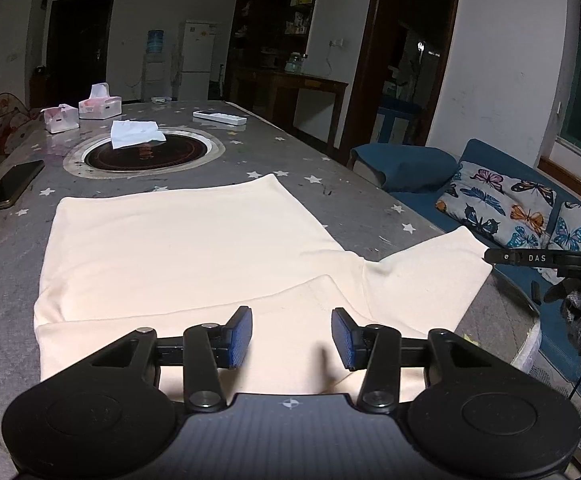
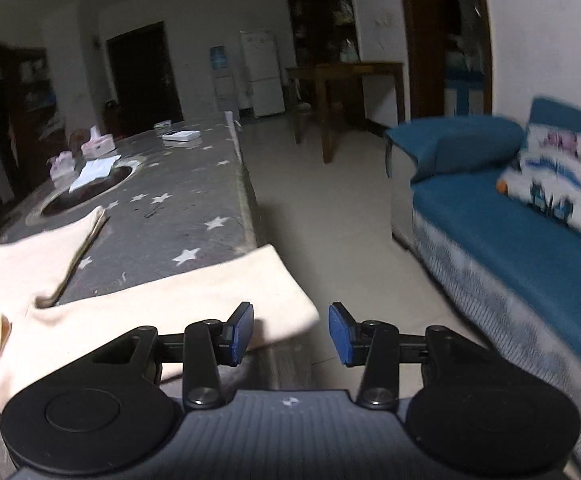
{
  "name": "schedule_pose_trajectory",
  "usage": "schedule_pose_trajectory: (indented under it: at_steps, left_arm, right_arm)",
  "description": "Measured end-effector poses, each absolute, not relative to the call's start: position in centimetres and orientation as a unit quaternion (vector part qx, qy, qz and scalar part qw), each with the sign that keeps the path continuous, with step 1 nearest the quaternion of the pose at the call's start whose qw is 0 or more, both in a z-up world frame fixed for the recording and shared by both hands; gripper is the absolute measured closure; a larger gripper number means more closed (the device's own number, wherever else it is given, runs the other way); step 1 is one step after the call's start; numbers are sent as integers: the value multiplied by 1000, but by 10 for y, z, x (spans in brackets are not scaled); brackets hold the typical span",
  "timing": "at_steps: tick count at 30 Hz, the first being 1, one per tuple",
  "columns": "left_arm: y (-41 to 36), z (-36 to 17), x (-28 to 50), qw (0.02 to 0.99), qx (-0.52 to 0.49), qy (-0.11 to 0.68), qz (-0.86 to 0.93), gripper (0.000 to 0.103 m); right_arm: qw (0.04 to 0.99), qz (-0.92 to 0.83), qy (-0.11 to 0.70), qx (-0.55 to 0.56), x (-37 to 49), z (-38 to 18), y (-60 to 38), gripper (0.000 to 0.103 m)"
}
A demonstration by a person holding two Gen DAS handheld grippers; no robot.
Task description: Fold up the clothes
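Phone (image 1: 10,192) at table's (image 1: 218,160) left edge. Cream shirt (image 1: 178,248) flat on the table, one sleeve (image 2: 194,300) reaching the right edge. Left gripper (image 1: 292,338) over near hem, jaws apart, empty. Right gripper (image 2: 291,334) by sleeve end, jaws apart, gripping nothing. Sofa (image 2: 530,248) right.

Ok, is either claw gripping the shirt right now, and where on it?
Neither. The left claw stands open above the cream shirt's folded-over near part, and the right claw is open beside the sleeve end at the table edge.
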State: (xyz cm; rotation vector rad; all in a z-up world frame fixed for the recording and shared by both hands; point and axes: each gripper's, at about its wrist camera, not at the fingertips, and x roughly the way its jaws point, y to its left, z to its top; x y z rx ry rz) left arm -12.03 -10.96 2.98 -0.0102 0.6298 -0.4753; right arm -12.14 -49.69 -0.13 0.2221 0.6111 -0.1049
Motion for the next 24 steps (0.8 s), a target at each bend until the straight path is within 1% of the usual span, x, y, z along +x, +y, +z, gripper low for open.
schedule_pose_trajectory:
  at_steps: [4,5,9,11,14,17,24]
  left_arm:
    - [-115,30,-122,922,1,307,-237,55]
    - [-116,30,-122,922,3,307,-237,55]
    - [-119,28,-123,921,7,307,-239,53]
    - [-121,27,-123,920,10,309,-240,52]
    - [-126,25,-124,918,16,311,-245,52]
    - [-131,23,-124,916,22,312,-251,51]
    - [-127,26,-129,918,22,304,-253,49]
  right_arm:
    - [941,-39,301,149,-120,-7,-512,62]
    - [941,-35,300,152,-119,-7,-513,65]
    - [943,-23,296,152,-120,-7,-515,82]
    - [945,-28,289,150,-123,-4,-515,94]
    - [948,-26,279,153,-129,4,-513,97]
    - [951,-15,267,156,-133,14,-510,98]
    - [961,72,228,140,-130,64,-476,98]
